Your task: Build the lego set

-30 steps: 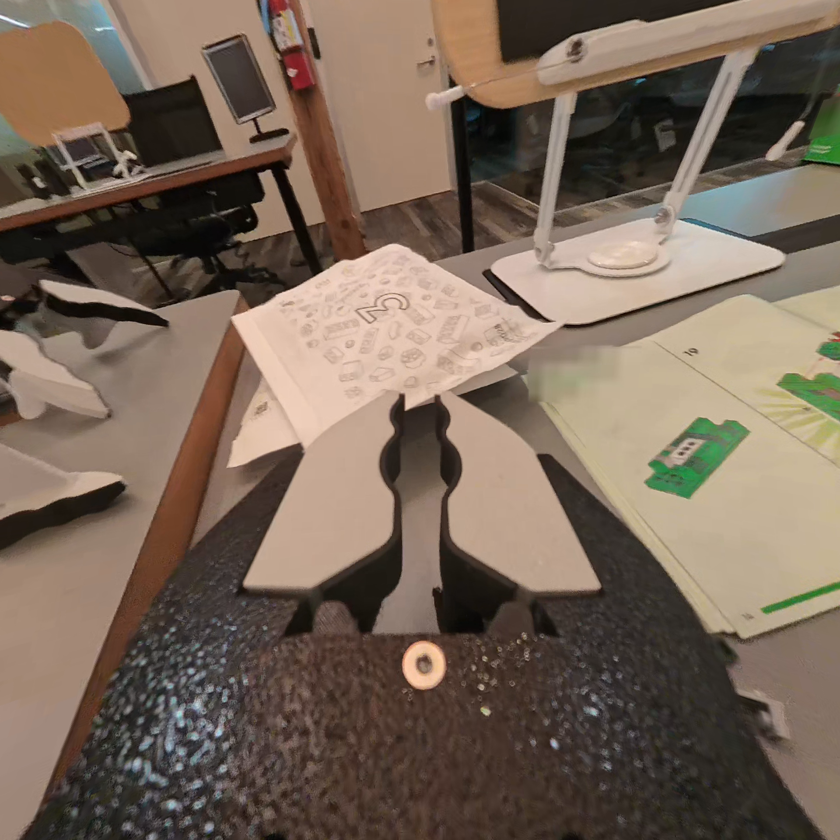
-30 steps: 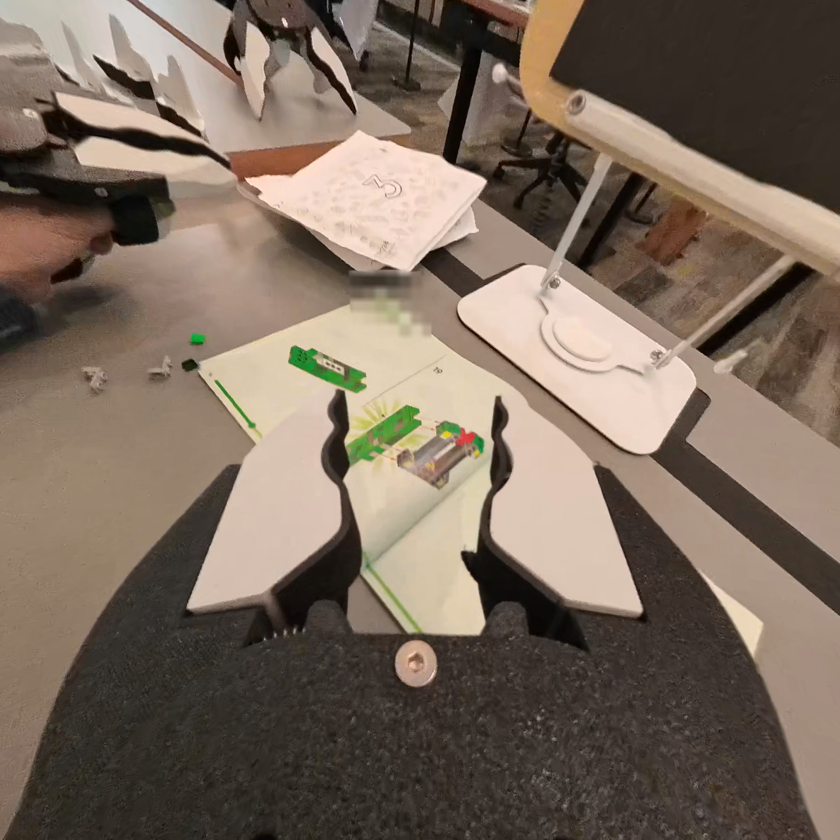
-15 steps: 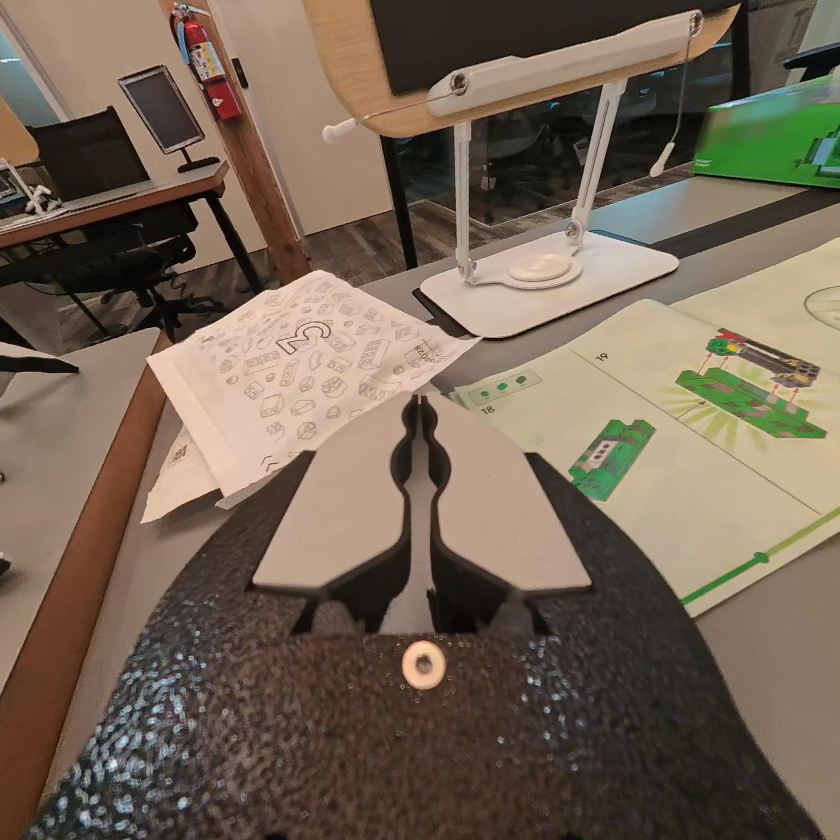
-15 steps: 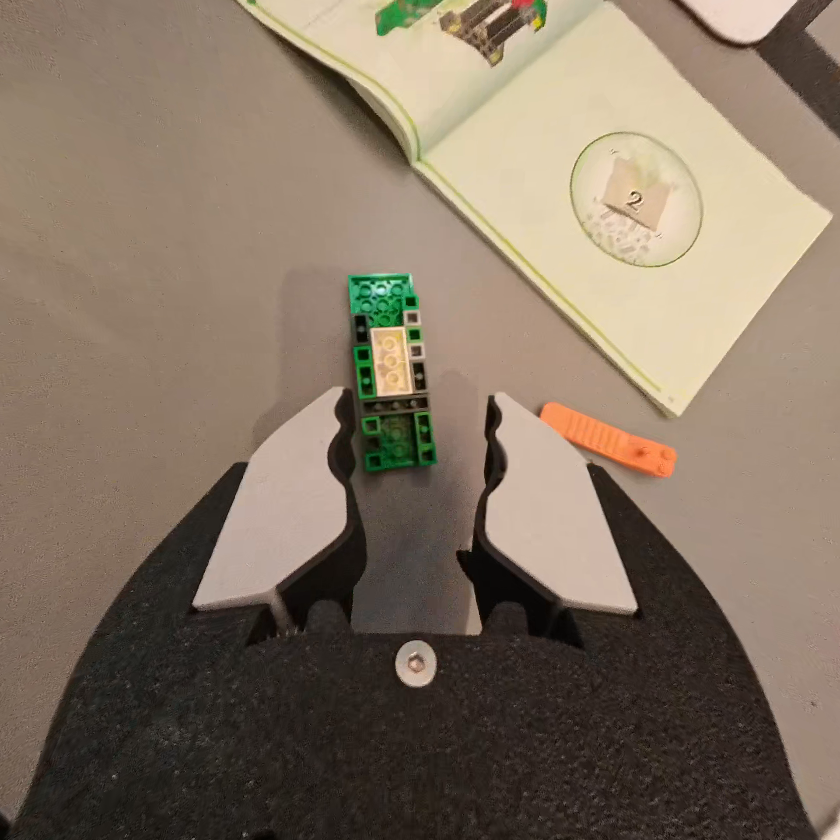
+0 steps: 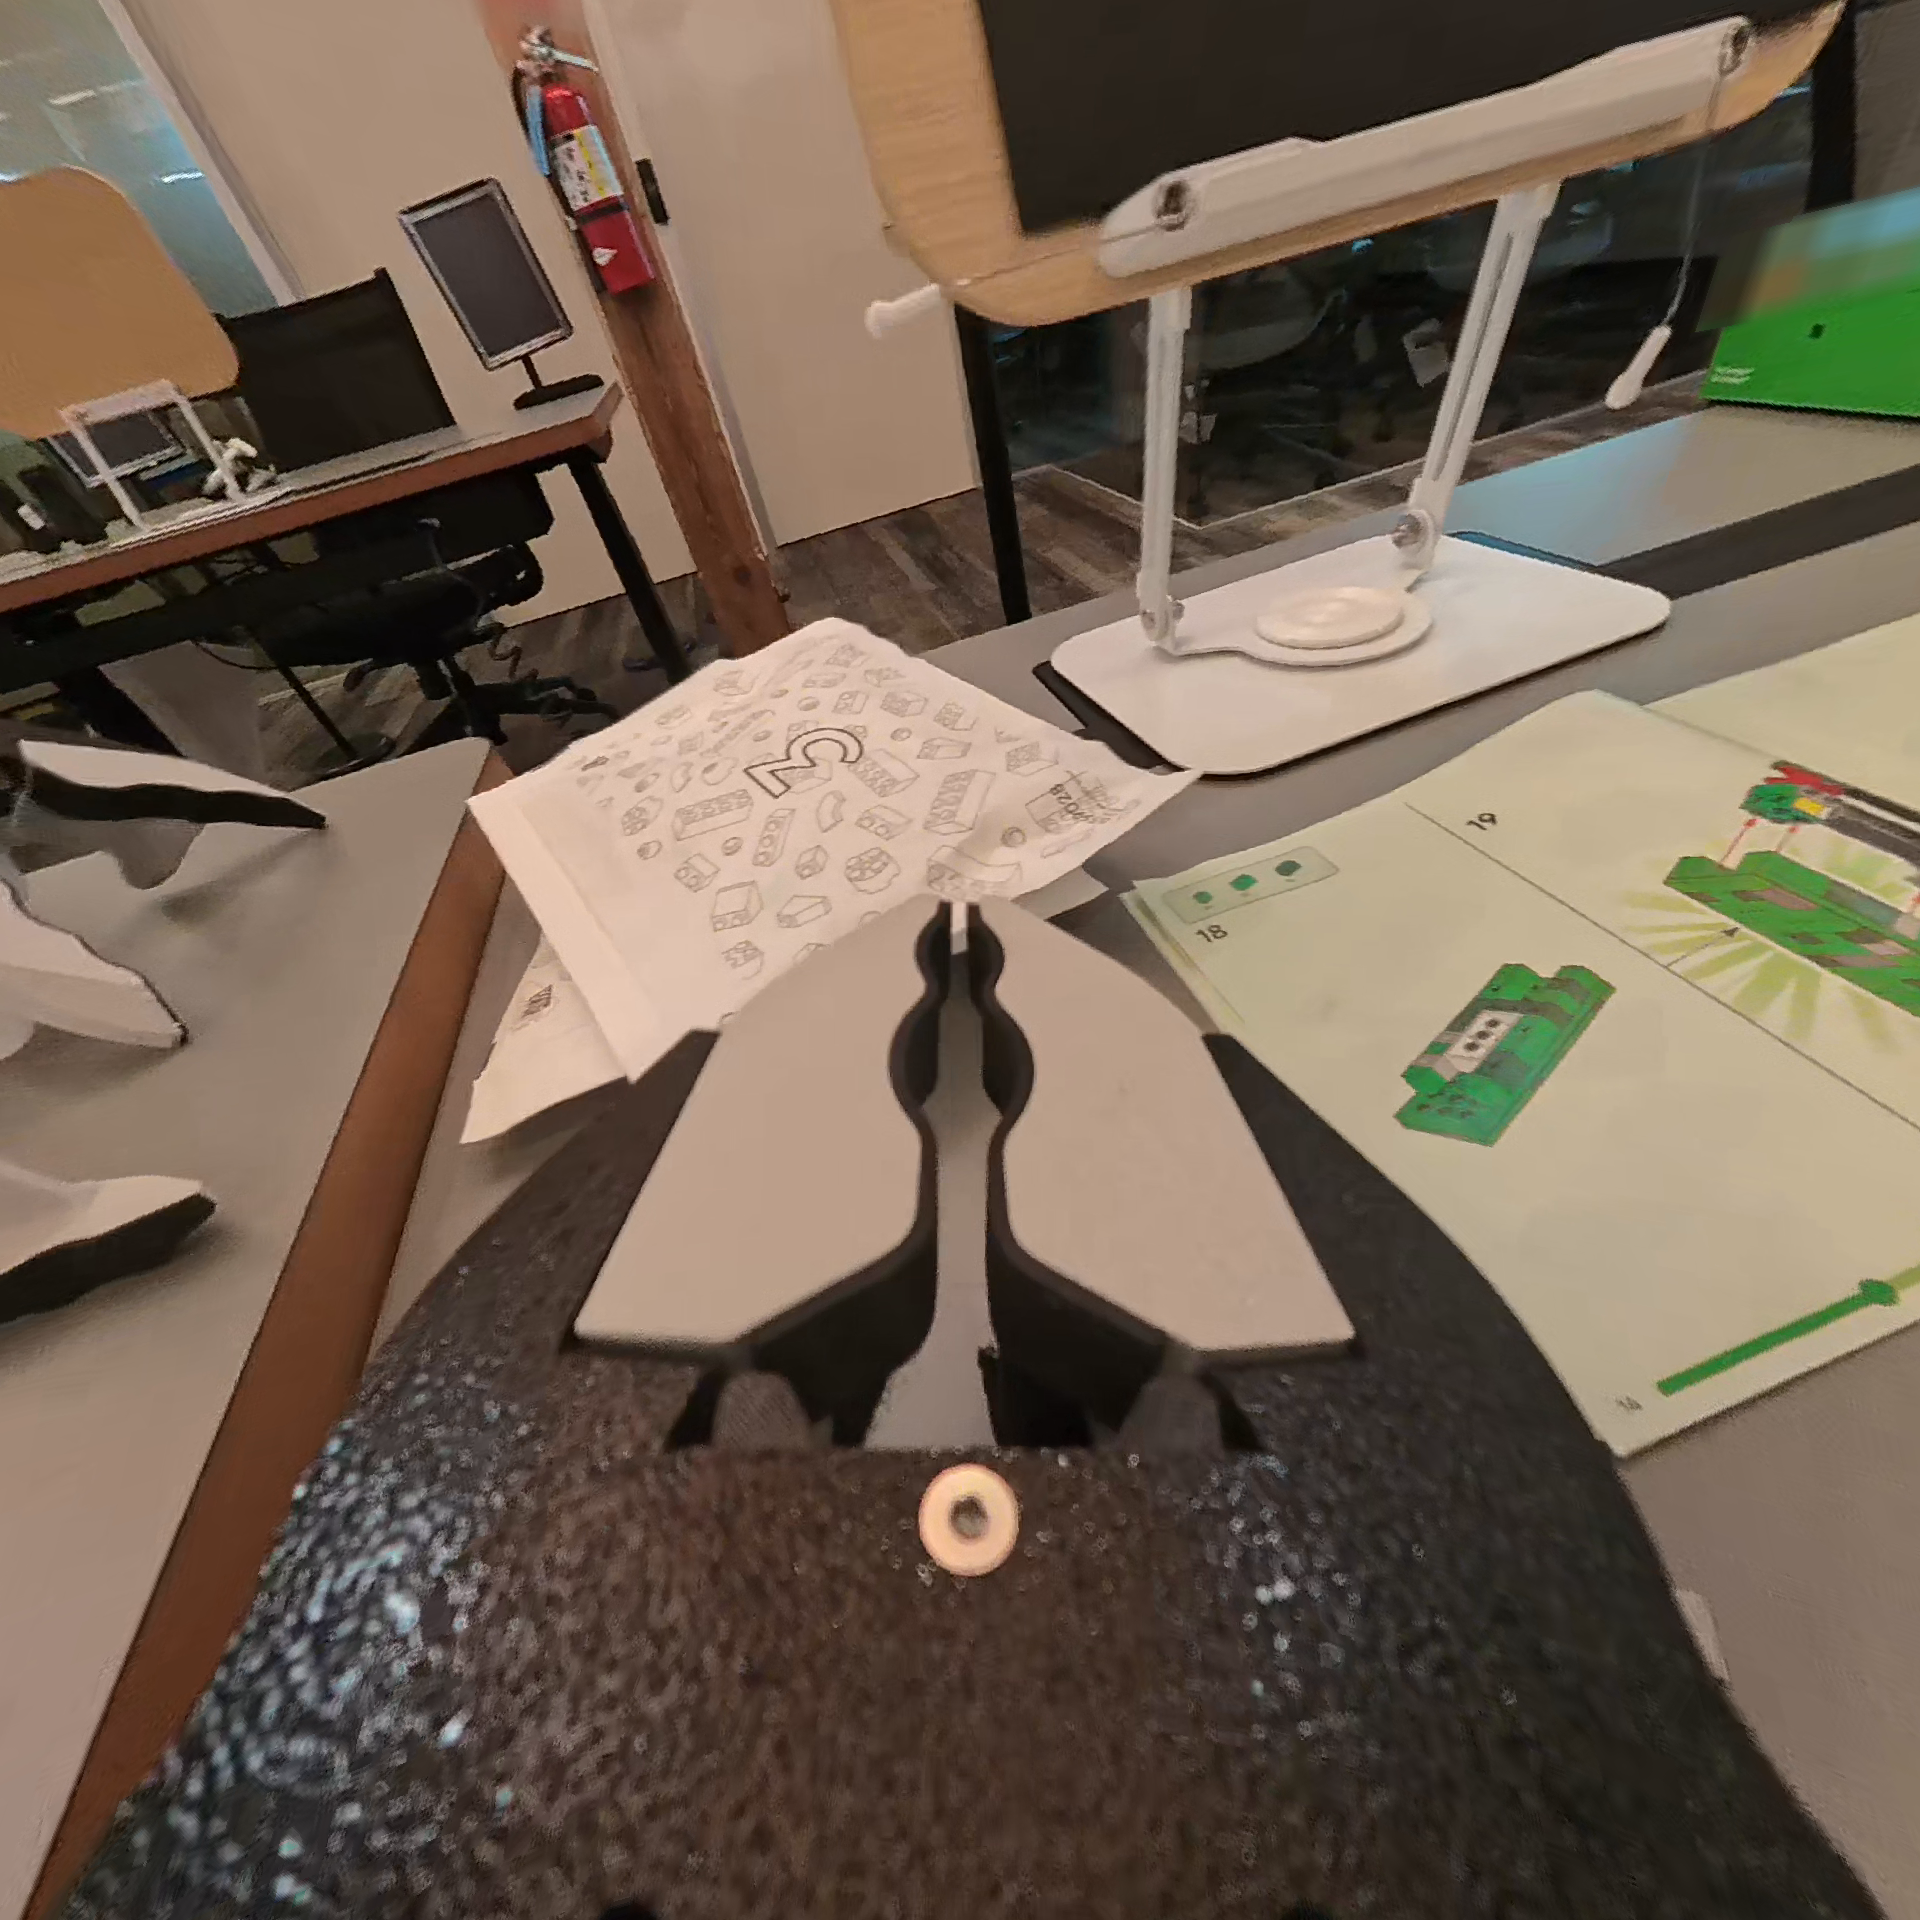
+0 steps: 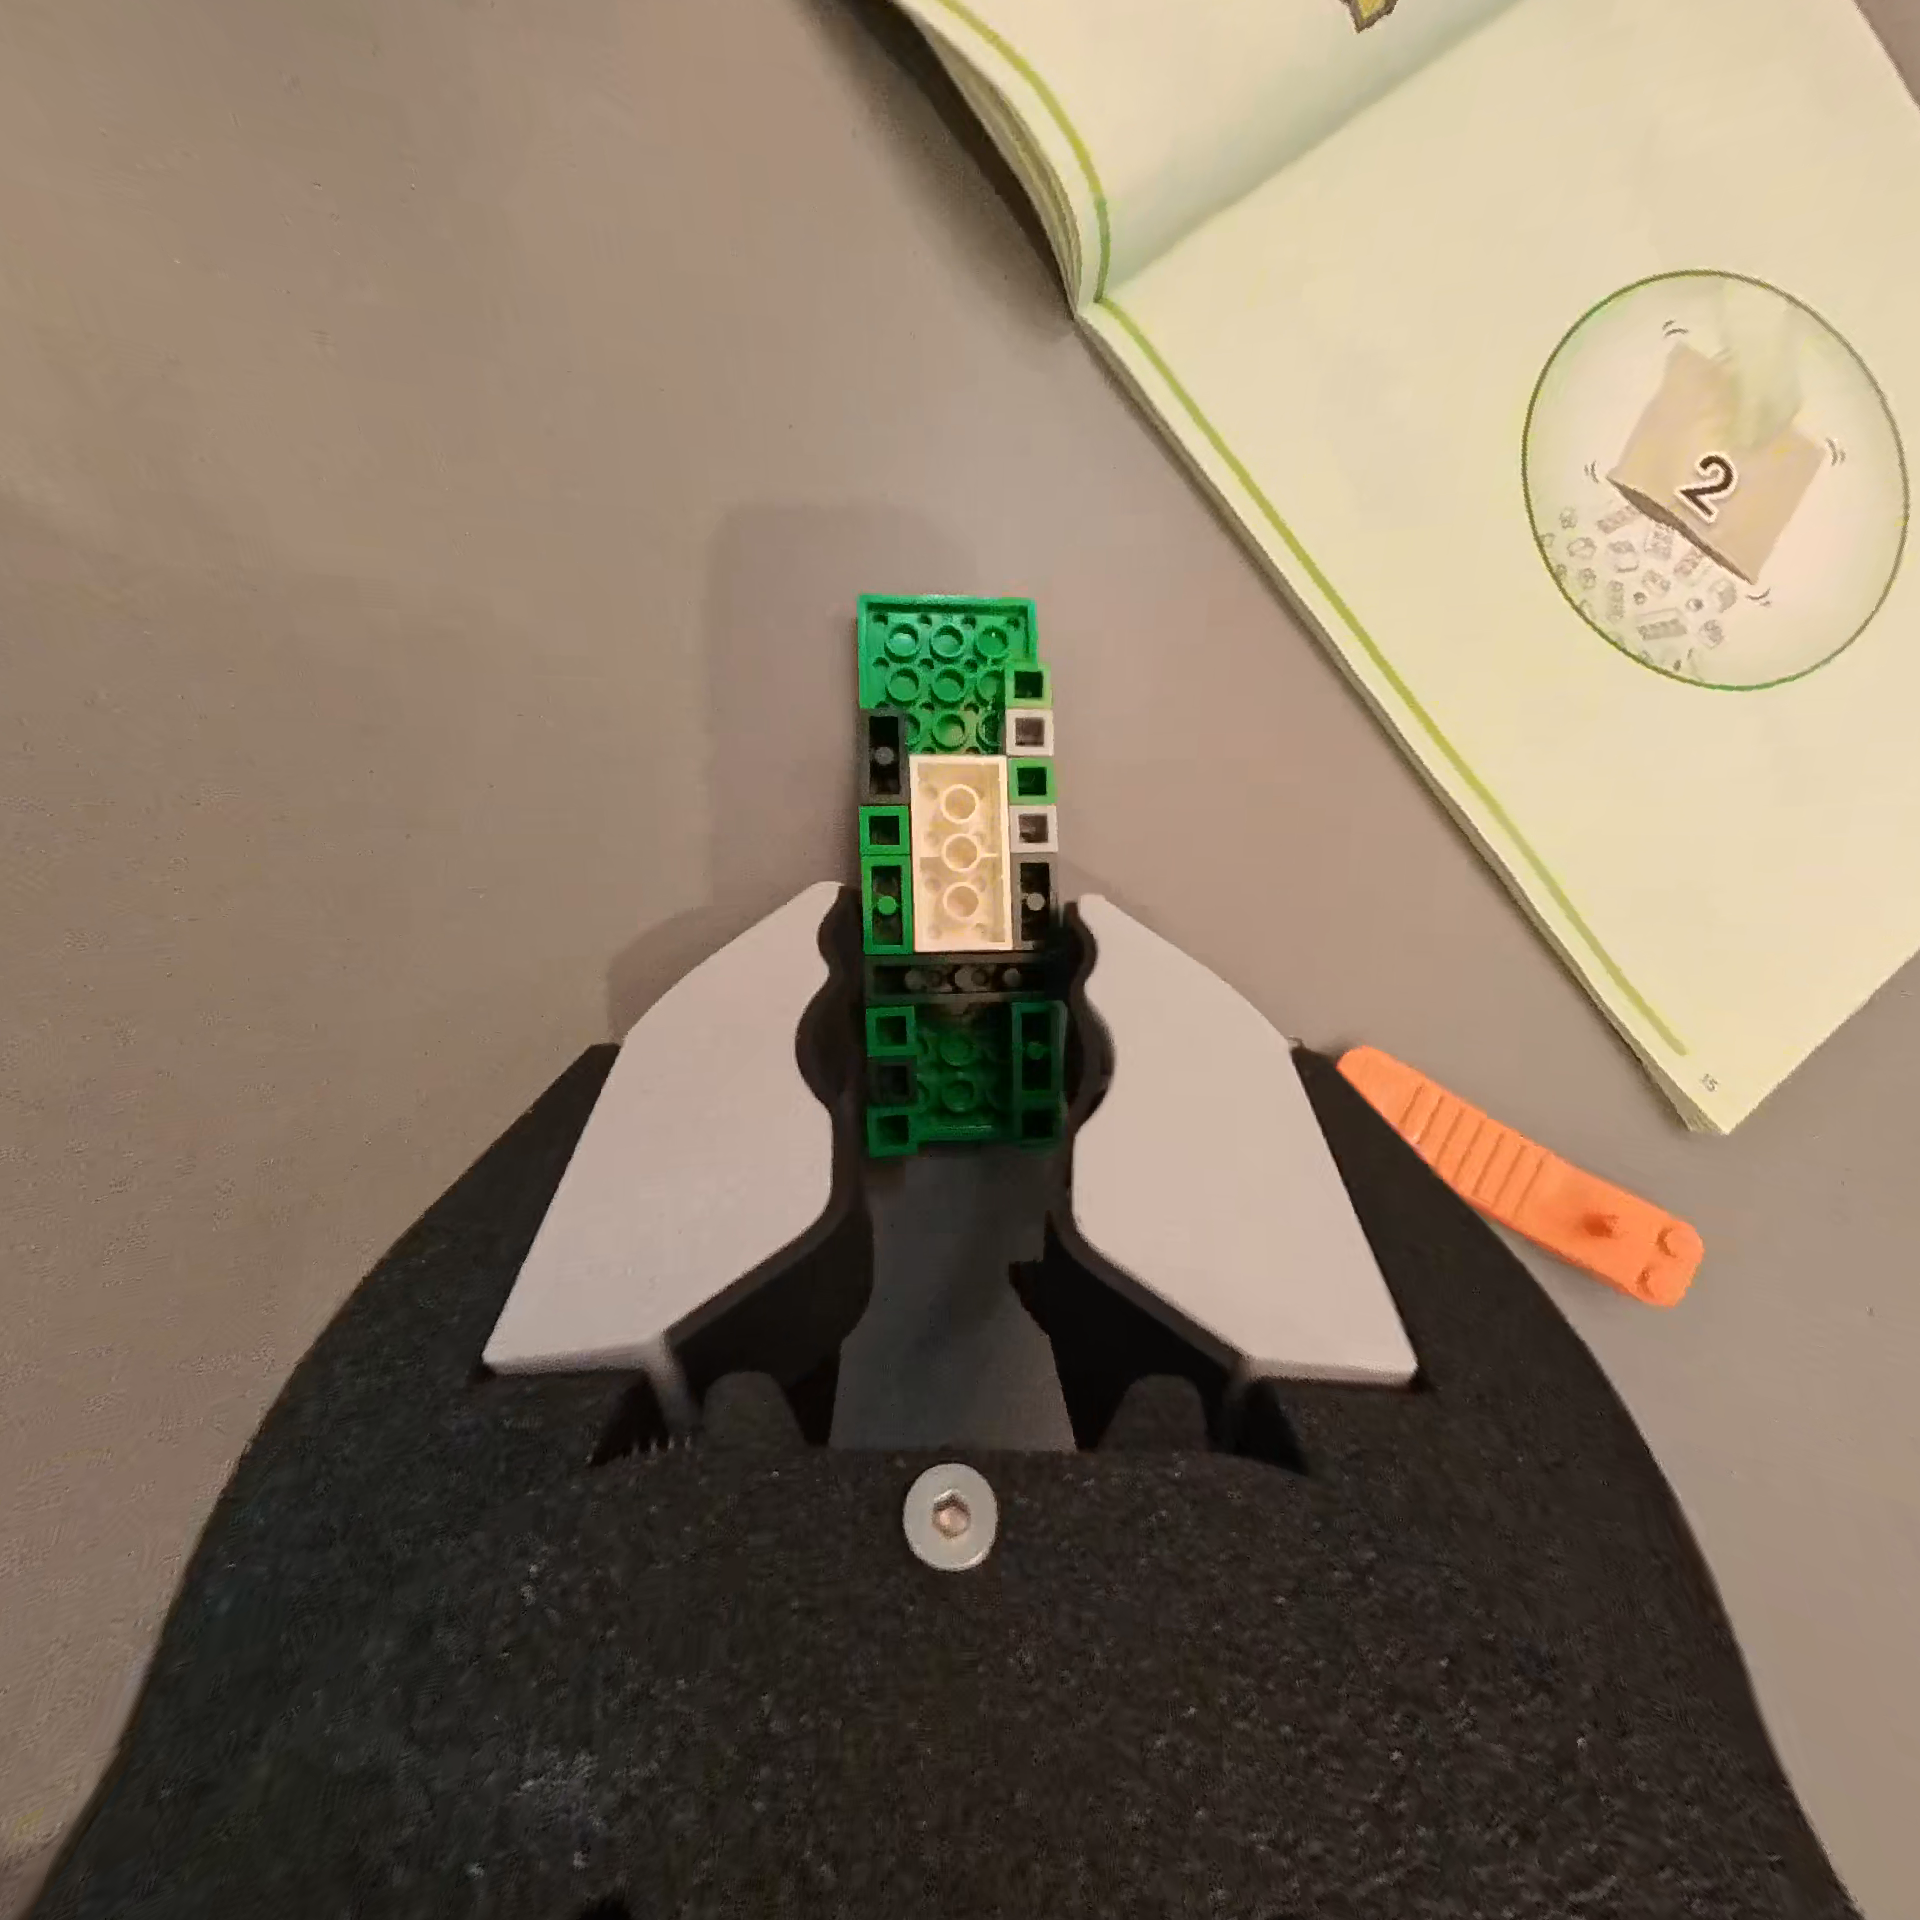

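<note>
In the right wrist view a green lego assembly (image 6: 945, 675) with a cream brick on top lies lengthwise on the grey table. My right gripper (image 6: 961, 914) has its fingers pressed against both long sides of the assembly's near half, shut on it. The open instruction booklet (image 6: 1455, 416) lies to the upper right. In the left wrist view my left gripper (image 5: 961, 925) is shut and empty, held above the table and pointing at a white printed paper bag (image 5: 810, 831). The booklet (image 5: 1507, 1039) lies to its right.
An orange brick separator (image 6: 1507, 1174) lies right of the right gripper. A white stand base (image 5: 1351, 665) sits behind the booklet and a green box (image 5: 1829, 343) at the far right. A second table (image 5: 260, 1039) with spare grippers (image 5: 83, 997) adjoins on the left. One gripper's finger ends stand about 40 cm off the other's. From my right tips it is roughly 10 cm to the orange brick separator (image 6: 1507, 1174); from my left, 45 cm.
My right gripper has moved forward over the green assembly and closed on its sides. My left gripper has stayed shut and swung slightly left.
</note>
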A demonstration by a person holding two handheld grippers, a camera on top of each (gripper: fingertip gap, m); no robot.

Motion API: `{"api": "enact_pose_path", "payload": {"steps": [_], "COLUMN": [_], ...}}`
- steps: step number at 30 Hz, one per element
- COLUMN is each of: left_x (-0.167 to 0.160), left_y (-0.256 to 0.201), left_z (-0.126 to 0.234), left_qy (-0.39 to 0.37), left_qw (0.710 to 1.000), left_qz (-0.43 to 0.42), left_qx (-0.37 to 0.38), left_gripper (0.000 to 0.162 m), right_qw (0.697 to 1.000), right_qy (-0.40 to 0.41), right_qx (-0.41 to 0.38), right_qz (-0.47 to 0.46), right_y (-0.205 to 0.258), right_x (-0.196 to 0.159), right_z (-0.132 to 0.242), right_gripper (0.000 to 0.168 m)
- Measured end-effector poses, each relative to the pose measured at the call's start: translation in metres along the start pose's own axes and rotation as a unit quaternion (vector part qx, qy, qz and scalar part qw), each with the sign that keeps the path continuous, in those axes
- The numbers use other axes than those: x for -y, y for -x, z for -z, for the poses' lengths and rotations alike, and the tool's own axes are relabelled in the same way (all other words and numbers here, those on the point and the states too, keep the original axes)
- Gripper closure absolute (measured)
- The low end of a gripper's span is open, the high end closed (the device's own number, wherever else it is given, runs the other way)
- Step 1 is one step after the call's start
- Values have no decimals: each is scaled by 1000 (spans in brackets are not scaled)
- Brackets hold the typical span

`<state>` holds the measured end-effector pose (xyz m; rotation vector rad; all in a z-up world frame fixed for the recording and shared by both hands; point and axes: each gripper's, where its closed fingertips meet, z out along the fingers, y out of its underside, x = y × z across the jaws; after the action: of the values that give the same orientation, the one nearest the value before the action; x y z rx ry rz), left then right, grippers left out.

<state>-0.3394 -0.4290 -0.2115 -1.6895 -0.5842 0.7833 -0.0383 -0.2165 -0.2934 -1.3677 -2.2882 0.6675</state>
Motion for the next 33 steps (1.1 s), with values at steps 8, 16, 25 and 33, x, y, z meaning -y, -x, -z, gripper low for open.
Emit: {"api": "enact_pose_path", "payload": {"steps": [8,16,25,33], "left_x": [1,0,-1,-1], "left_y": [18,23,17,11], "left_z": [6,8,3,2], "left_qy": [-11,-15,-6,0], "left_qw": [999,998,999,999], "left_qz": [26,56,46,32], "left_qx": [20,18,8,2], "left_gripper": [160,161,160,161], "right_qw": [994,968,943,963], "right_qy": [-6,-46,-184,-171], "right_qx": [71,138,211,41], "right_qz": [87,204,181,204], "right_y": [11,45,55,-33], "right_x": [34,86,151,257], "right_z": [-25,-54,-18,-114], "right_gripper": [133,133,117,168]}}
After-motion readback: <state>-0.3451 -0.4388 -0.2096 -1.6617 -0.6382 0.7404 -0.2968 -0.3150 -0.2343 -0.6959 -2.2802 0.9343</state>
